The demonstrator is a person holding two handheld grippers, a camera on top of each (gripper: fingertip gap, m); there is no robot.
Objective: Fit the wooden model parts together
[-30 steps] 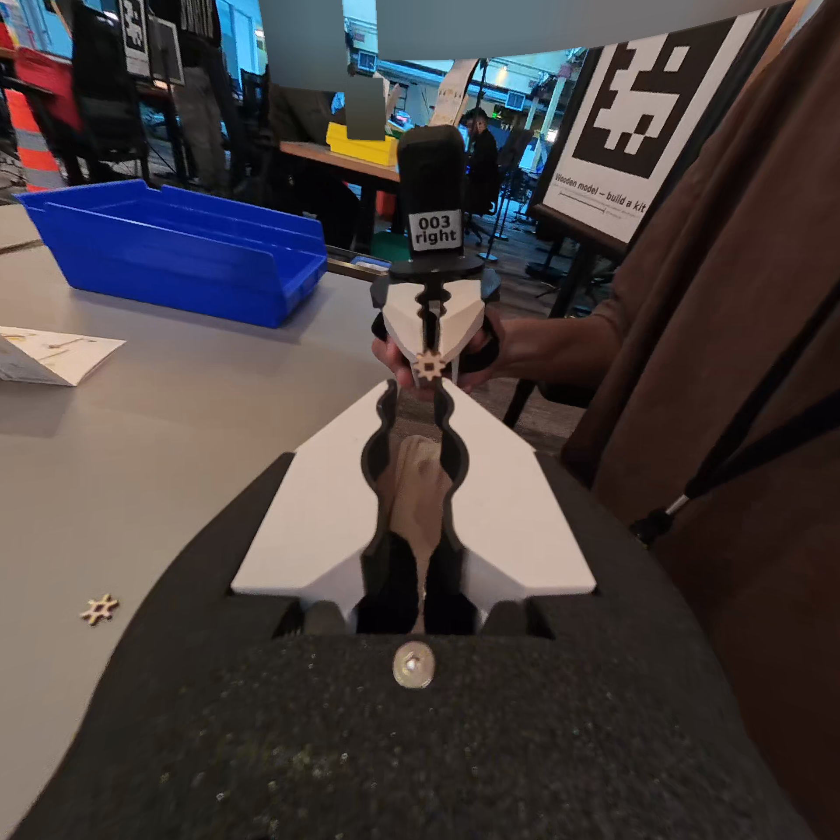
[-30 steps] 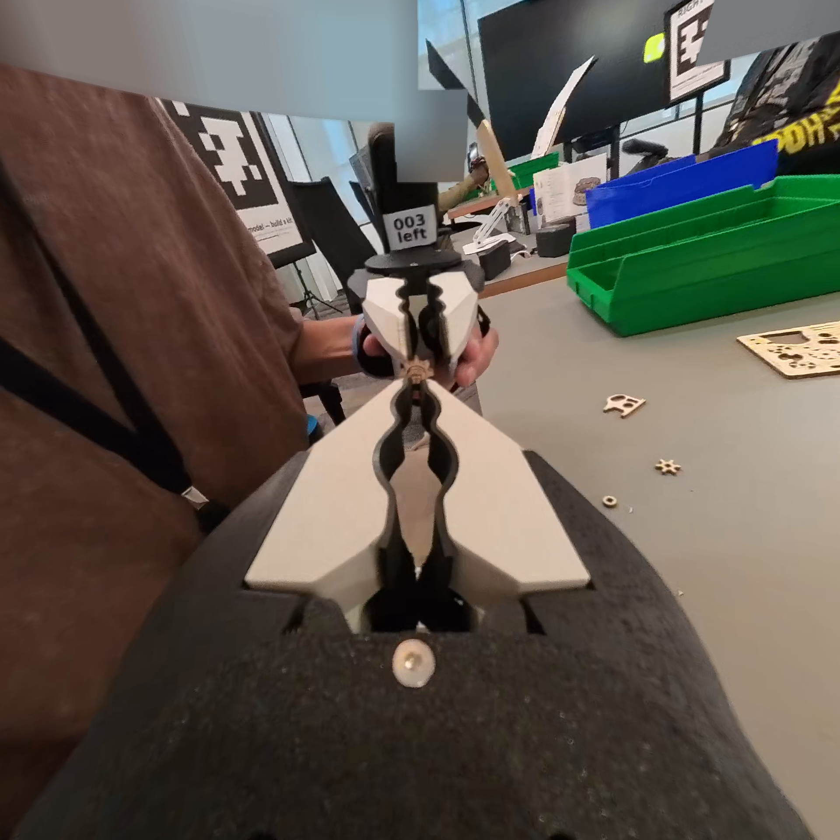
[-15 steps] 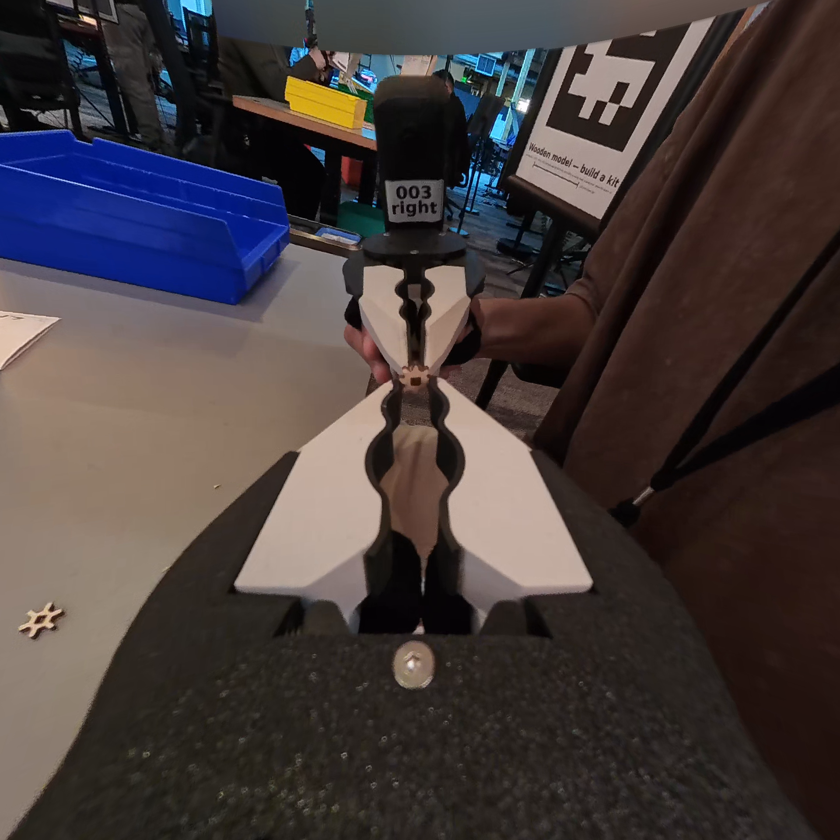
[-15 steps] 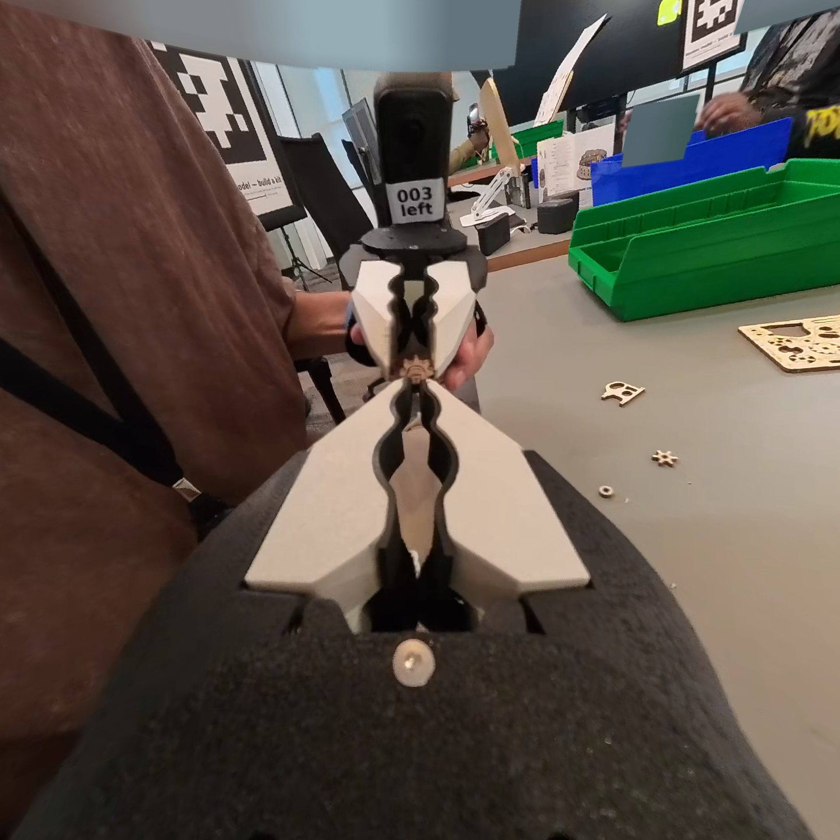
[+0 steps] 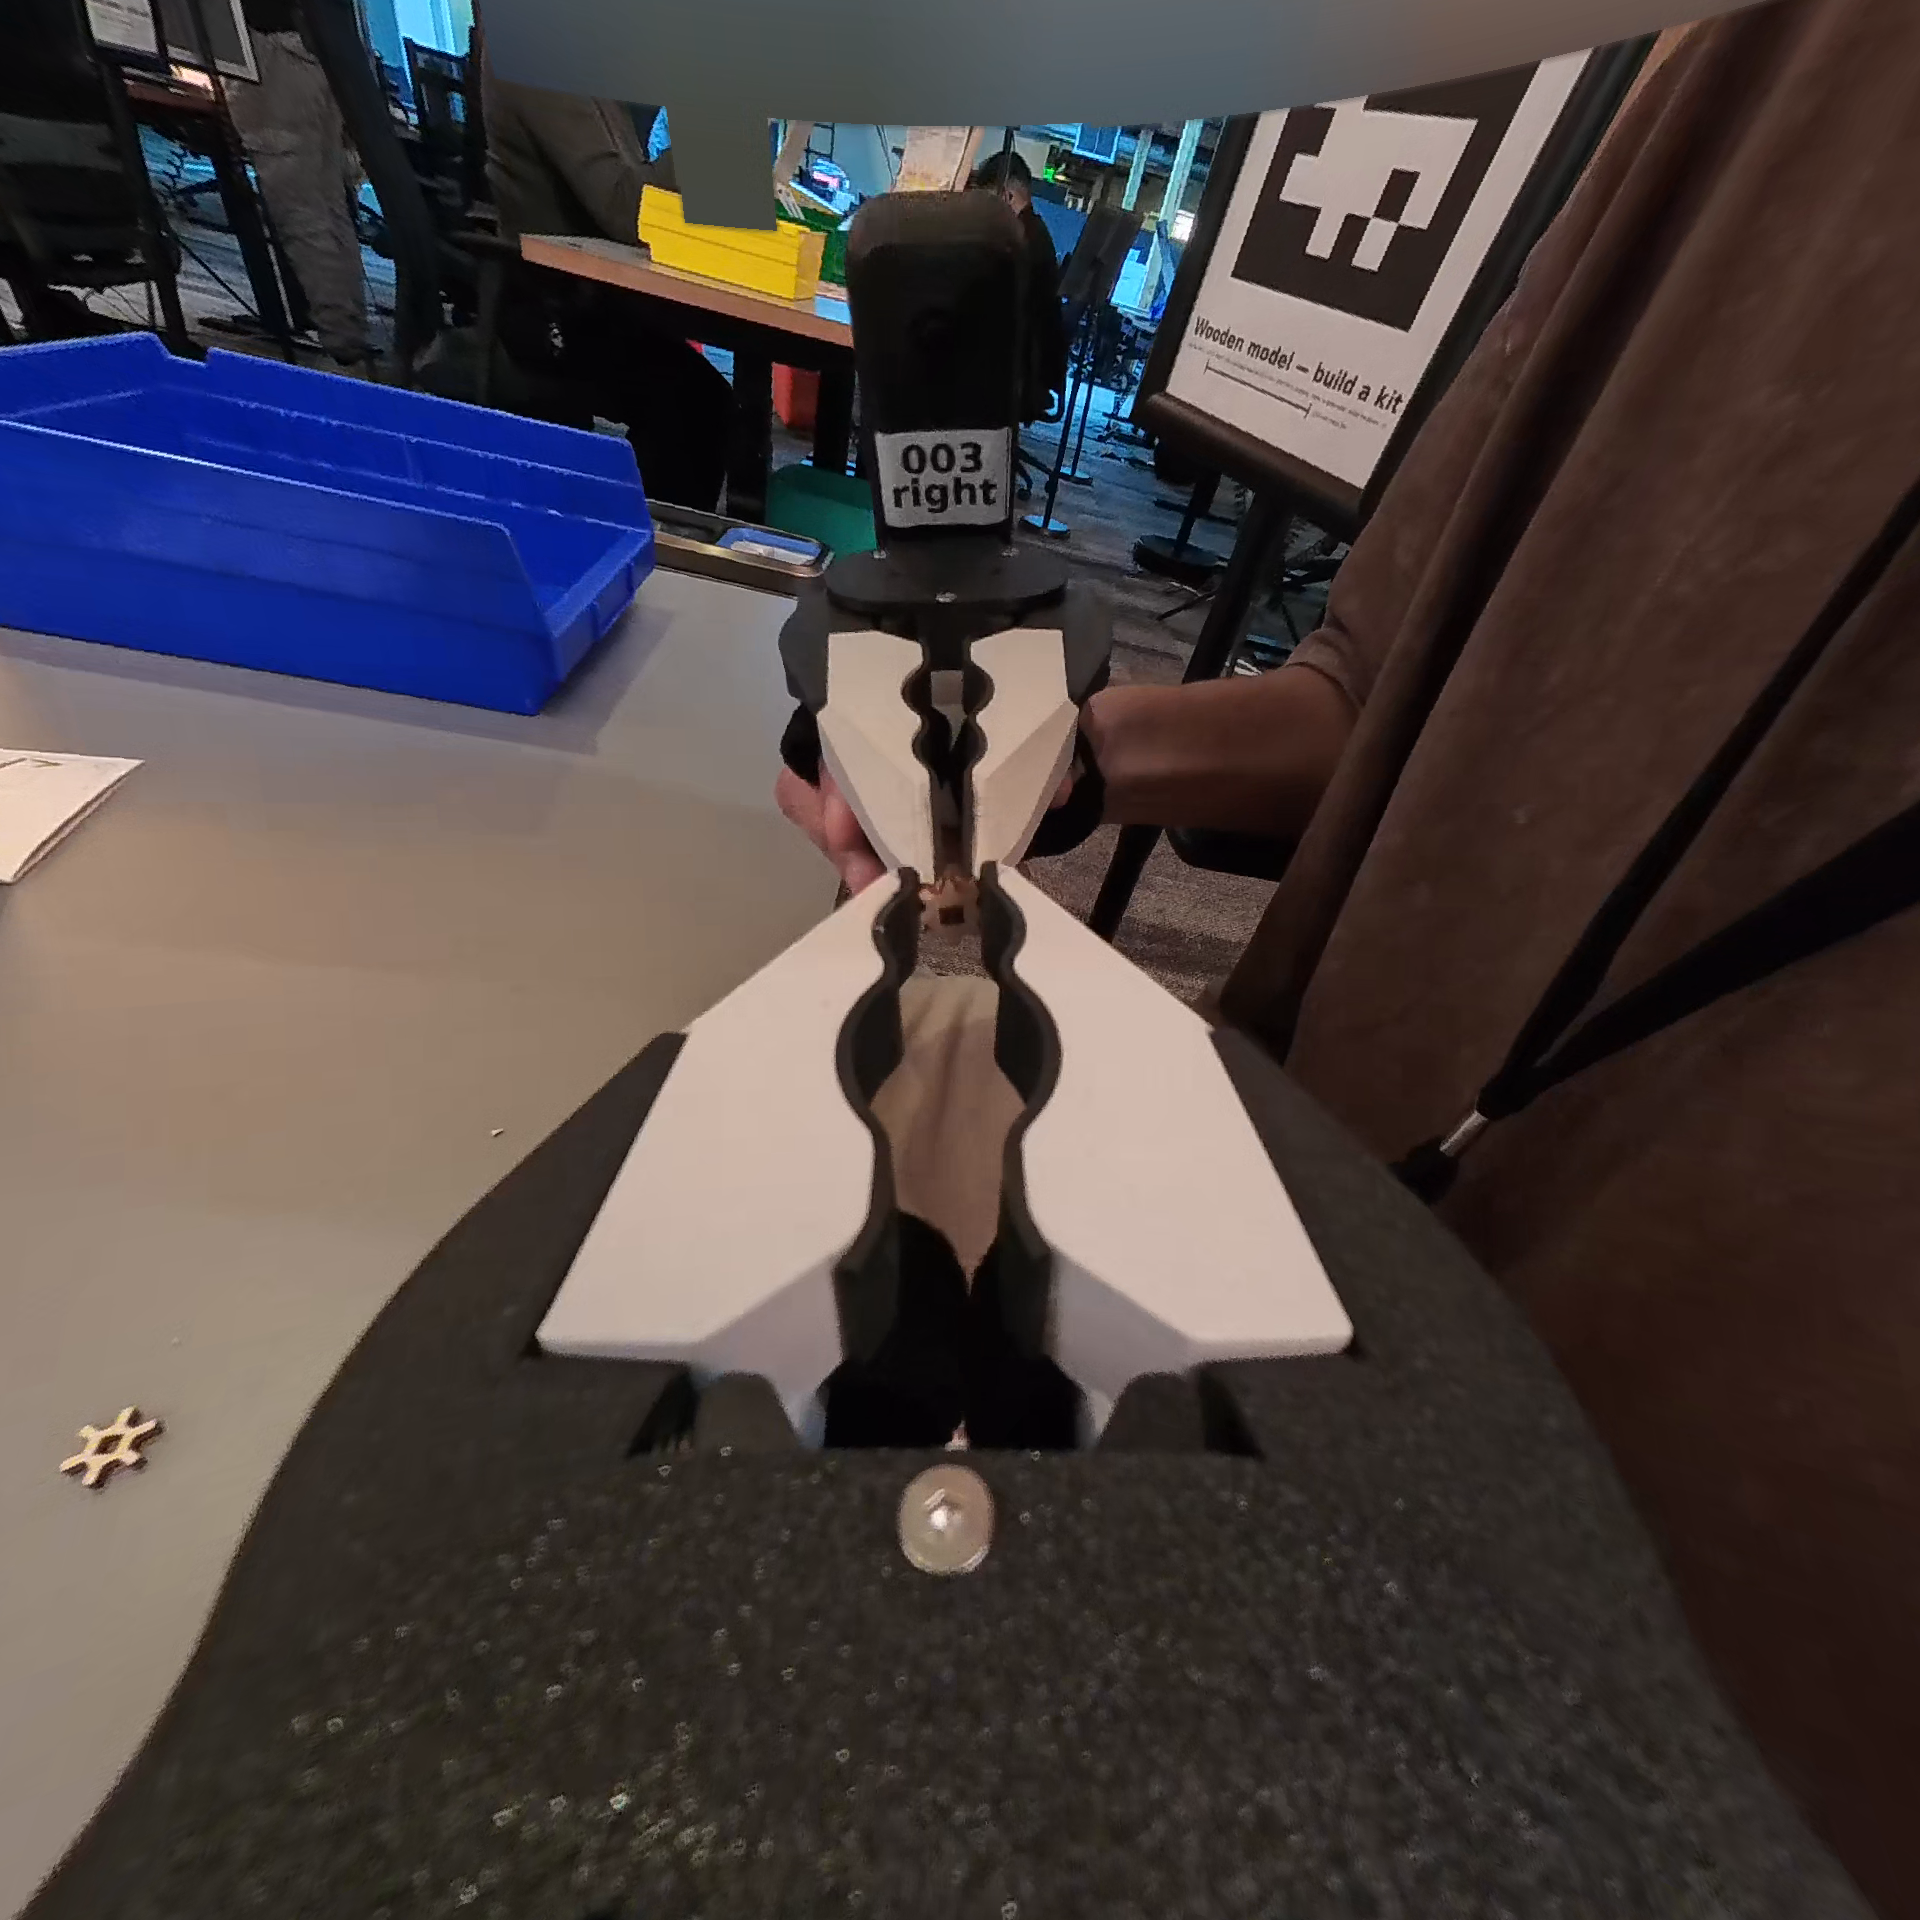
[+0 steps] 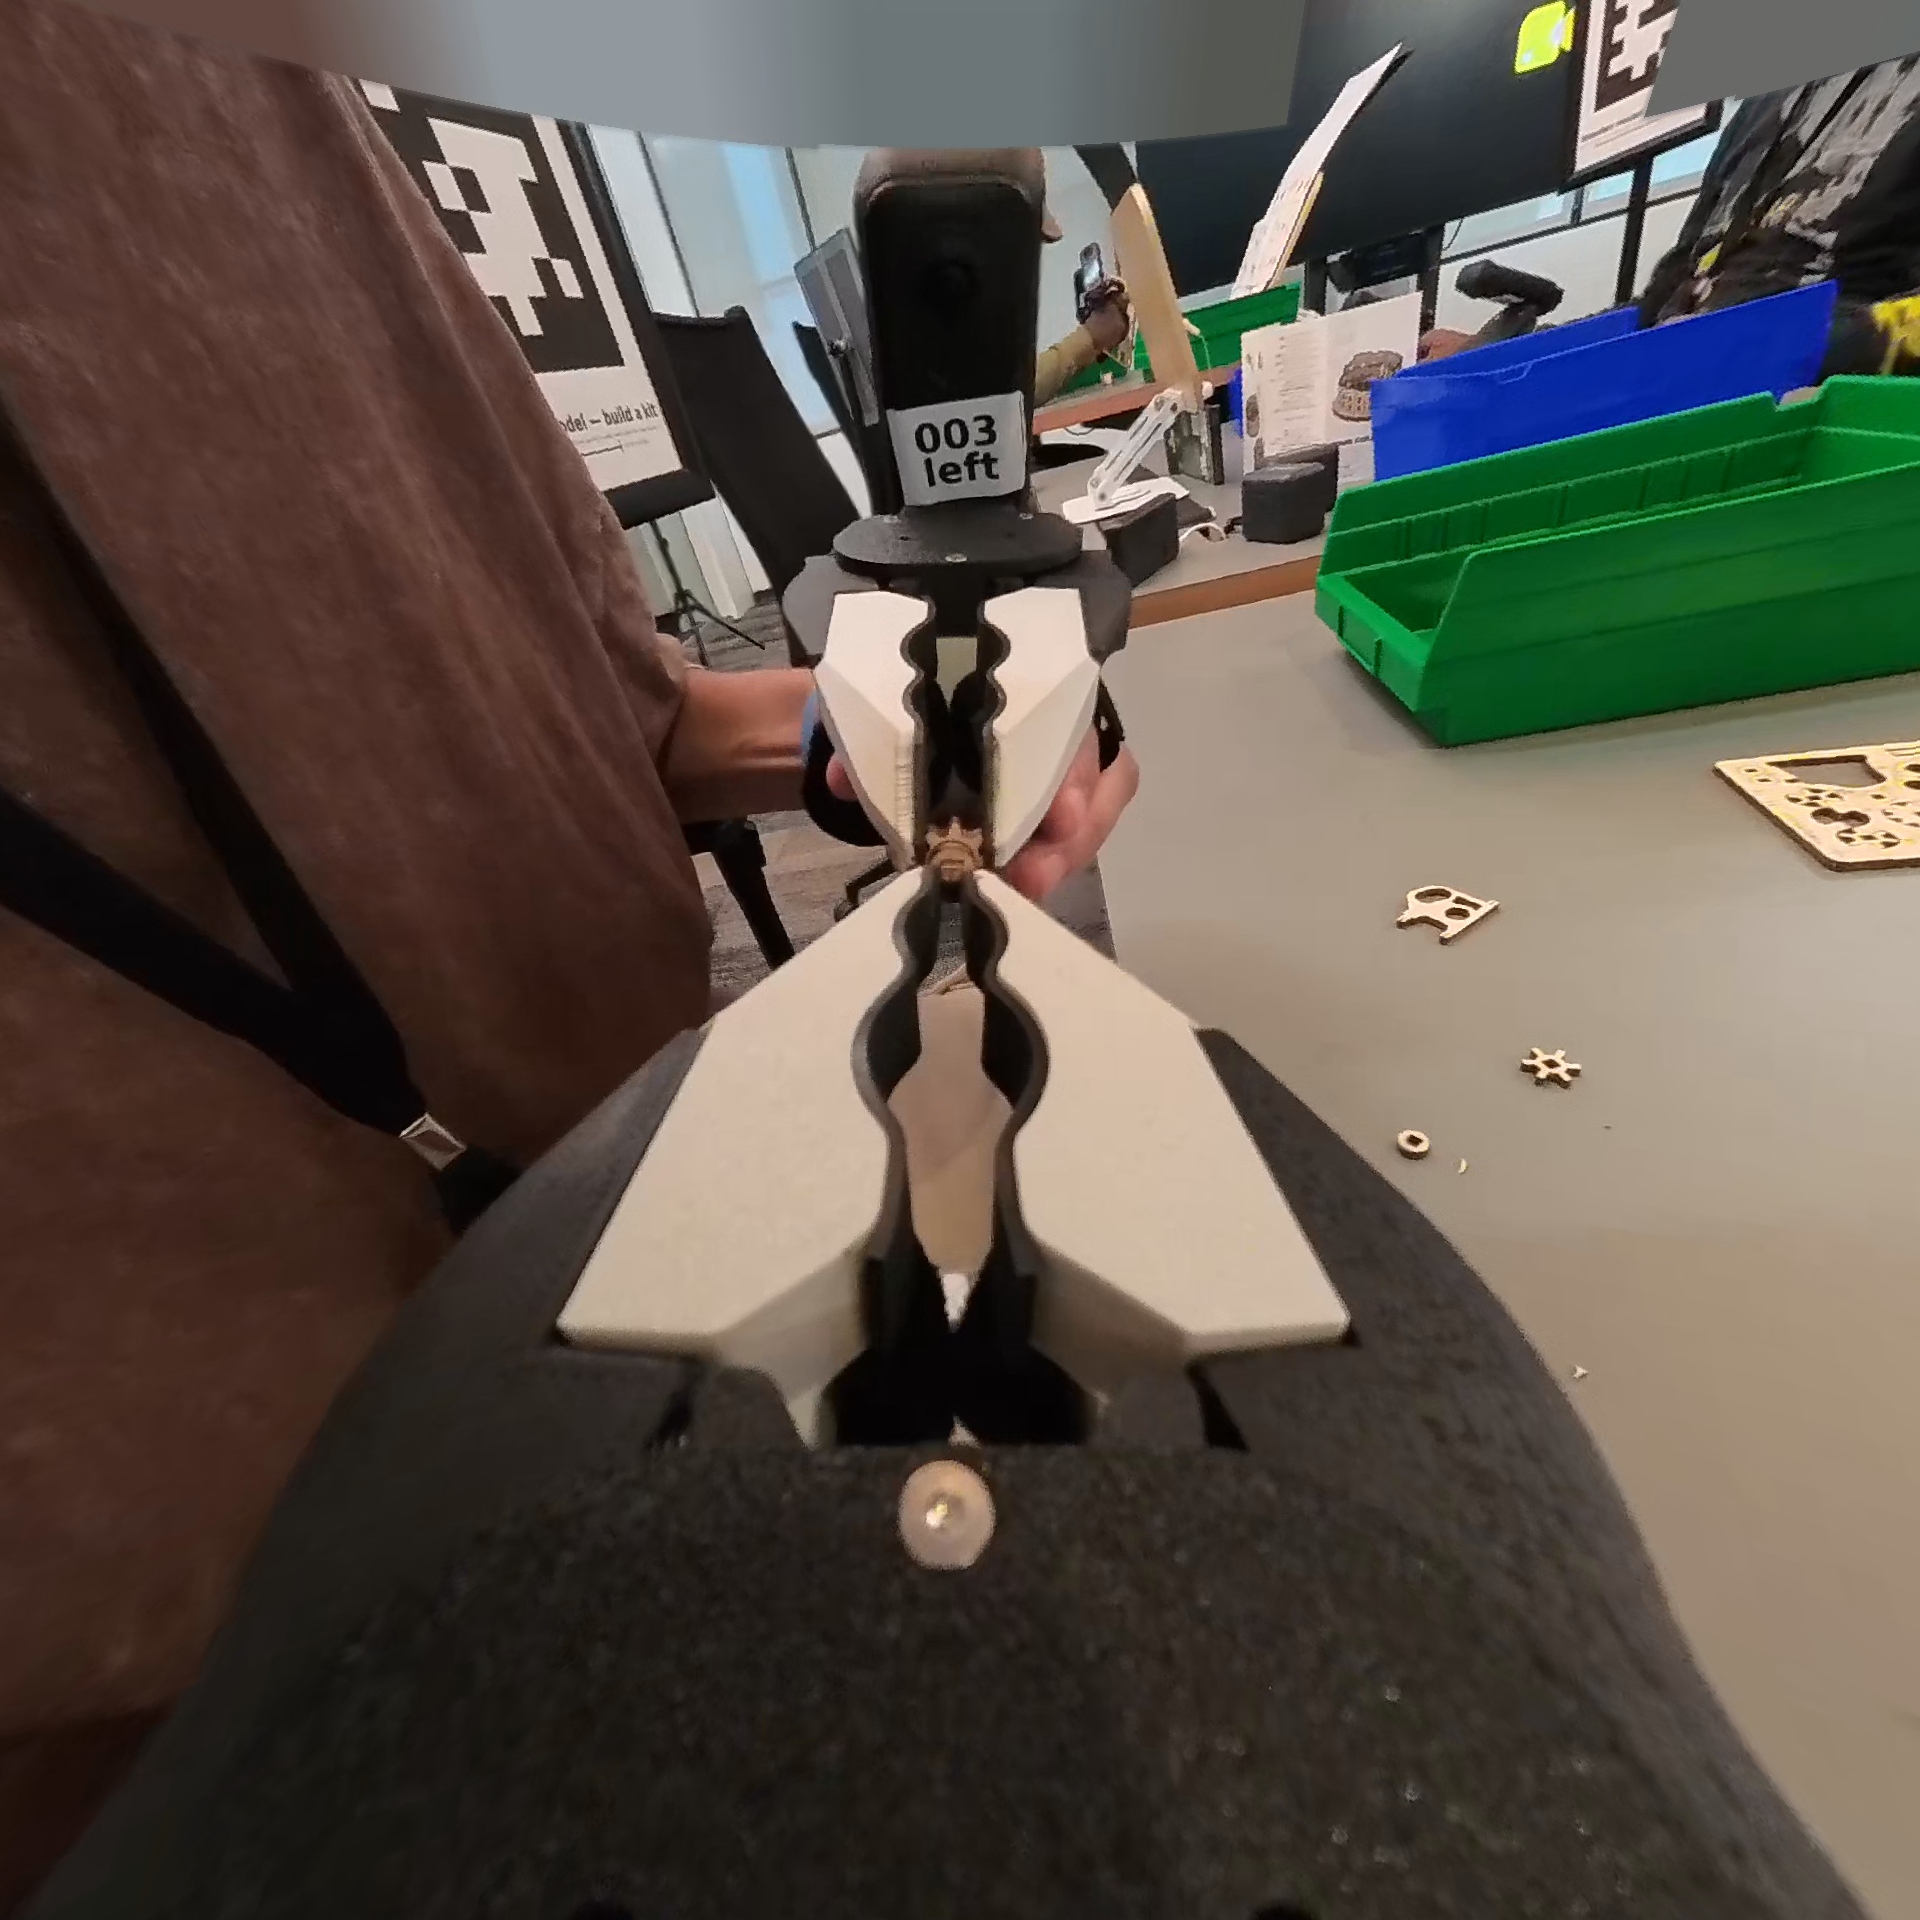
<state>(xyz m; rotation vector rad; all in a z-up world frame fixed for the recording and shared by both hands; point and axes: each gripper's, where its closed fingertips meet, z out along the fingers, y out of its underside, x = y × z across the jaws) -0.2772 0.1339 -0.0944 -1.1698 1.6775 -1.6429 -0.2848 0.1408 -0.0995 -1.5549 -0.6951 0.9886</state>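
My two grippers face each other tip to tip above the near edge of the grey table (image 5: 364,987). In the left wrist view my left gripper (image 5: 948,891) is shut, with a small wooden gear (image 5: 948,910) showing at its tips. The right gripper (image 5: 948,864) opposite is shut, and its tips meet mine. In the right wrist view my right gripper (image 6: 951,885) is shut on a thin part that is mostly hidden. The left gripper (image 6: 951,847) opposite pinches a small wooden part (image 6: 951,837). The two parts touch; I cannot see how they join.
A blue bin (image 5: 312,540), a paper sheet (image 5: 52,810) and a hash-shaped wooden piece (image 5: 109,1444) are on the left. A green bin (image 6: 1621,613), a punched wooden sheet (image 6: 1839,810) and loose small pieces (image 6: 1444,912) lie on the right. The person's brown clothing (image 6: 312,623) is close by. The tips of both grippers are at nearly the same place. Left tips and right tips are each some 20 centimetres from the hash-shaped wooden piece (image 5: 109,1444). Look for it in the right wrist view (image 6: 1556,1070) too.
The two grippers have come closer together. The gear that was apart in the right gripper's tips now sits at my left gripper's tips.
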